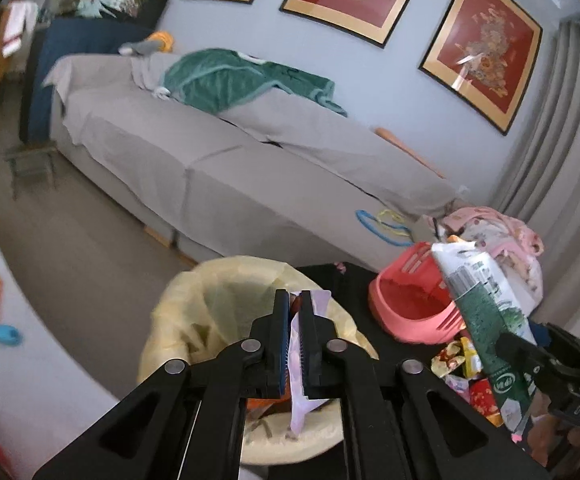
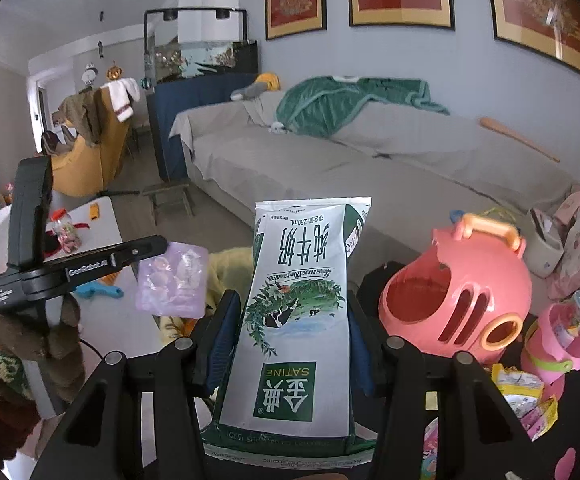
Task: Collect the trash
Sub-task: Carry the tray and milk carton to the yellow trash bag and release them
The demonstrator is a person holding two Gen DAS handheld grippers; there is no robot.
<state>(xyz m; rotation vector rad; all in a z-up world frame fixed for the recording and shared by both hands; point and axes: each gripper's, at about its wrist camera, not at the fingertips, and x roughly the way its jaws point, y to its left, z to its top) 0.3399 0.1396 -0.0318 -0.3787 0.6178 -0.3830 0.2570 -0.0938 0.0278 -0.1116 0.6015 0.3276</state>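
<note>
While both claws carried trash, the lined bin sat just beneath the left one.

The left claw (image 1: 294, 312) was all but closed on a thin lilac wrapper (image 1: 300, 360), which hung directly over the mouth of the bin (image 1: 217, 292) with its yellow liner, so that piece looked nearly delivered, though not yet let go. The right claw (image 2: 290, 320) stood fairly wide, its pads pressed on the sides of a green-and-white milk carton (image 2: 294, 308) (held with its print upside down), to the right of the bin and not yet over it. Something orange already showed inside the bin. More remained: small bright wrappers (image 1: 458, 360) lay on the dark desk (image 1: 350, 280) at the near right, beside a pink plastic toy (image 1: 414, 300); I judged the job under way but far from finished.
</note>
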